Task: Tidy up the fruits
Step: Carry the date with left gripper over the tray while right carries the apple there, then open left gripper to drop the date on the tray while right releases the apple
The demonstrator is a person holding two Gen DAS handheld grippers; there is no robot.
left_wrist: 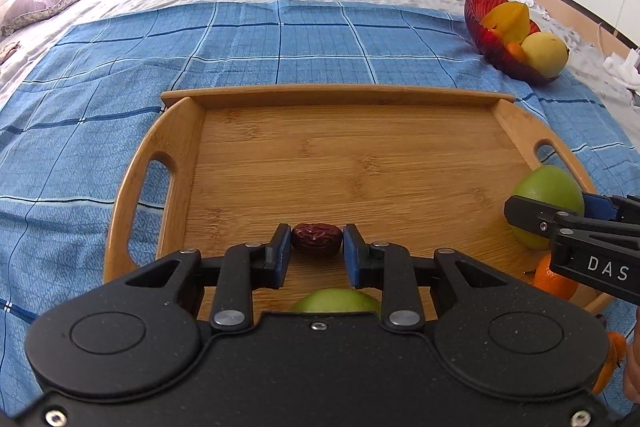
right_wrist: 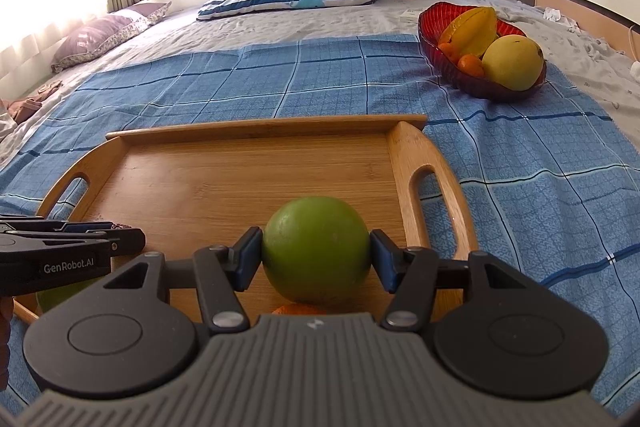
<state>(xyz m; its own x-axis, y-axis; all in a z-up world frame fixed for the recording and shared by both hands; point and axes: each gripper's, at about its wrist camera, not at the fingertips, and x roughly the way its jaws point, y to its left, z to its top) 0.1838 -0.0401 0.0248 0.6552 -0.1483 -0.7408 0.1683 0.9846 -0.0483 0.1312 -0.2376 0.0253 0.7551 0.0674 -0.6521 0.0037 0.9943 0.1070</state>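
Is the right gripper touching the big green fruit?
Touching. The right wrist view shows both blue fingers of the right gripper pressed against opposite sides of the green fruit, no gap.

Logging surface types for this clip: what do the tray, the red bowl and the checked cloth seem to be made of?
Tray: probably bamboo or light wood, going by the fine straight grain with darker bands and the smooth, faintly glossy finish.
Red bowl: glass or clear plastic, I cannot tell which; it is see-through, ribbed and shiny.
Checked cloth: woven fabric, matte, lying in soft wrinkles.
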